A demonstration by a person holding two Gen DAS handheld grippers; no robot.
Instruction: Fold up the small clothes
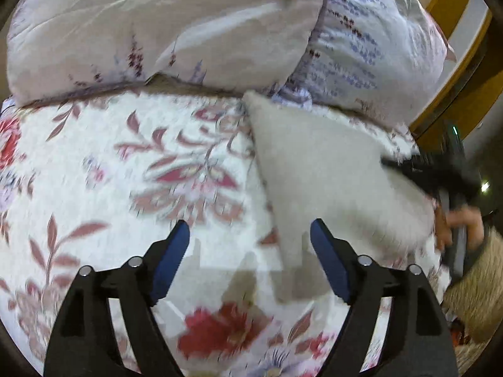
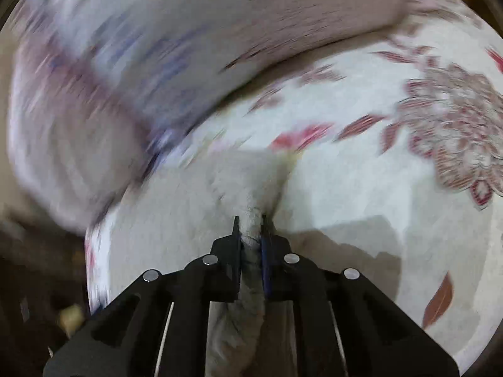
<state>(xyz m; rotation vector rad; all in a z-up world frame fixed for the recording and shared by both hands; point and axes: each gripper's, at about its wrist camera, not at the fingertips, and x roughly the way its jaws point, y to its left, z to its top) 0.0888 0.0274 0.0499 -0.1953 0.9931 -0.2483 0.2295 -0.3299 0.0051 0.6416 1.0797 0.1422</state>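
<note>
A pale grey, fleecy small garment [image 1: 330, 182] lay on a floral bedspread [image 1: 125, 172] at right of centre in the left wrist view, one edge drawn up toward the right side of the frame, where the right gripper [image 2: 250, 220] held it. In the right wrist view, its jaws were closed on a bunched ridge of the grey cloth, which ran back between the two fingers at lower centre of the frame. The left gripper [image 1: 250, 229] hung above the bedspread with its jaws wide apart and nothing between them; its right blue pad [image 1: 330, 264] sat just beside the garment's near corner, though whether it touched the cloth could not be told through the blur.

The folding appeared to be in an early or middle stage: the piece showed a broad triangular spread with one side lifted, and no neat finished rectangle was visible. By that reading, at least one fold remained to be laid down and smoothed, and the free gripper had yet to take a corner.

Across the upper part of both frames, a folded quilt [image 1: 163, 31] with a lavender sprig print lay bunched along the far side of the bed. A yellow wooden frame [image 1: 452, 62] showed at upper right of the left wrist view. Both pictures were smeared by motion, the right wrist view heavily.
</note>
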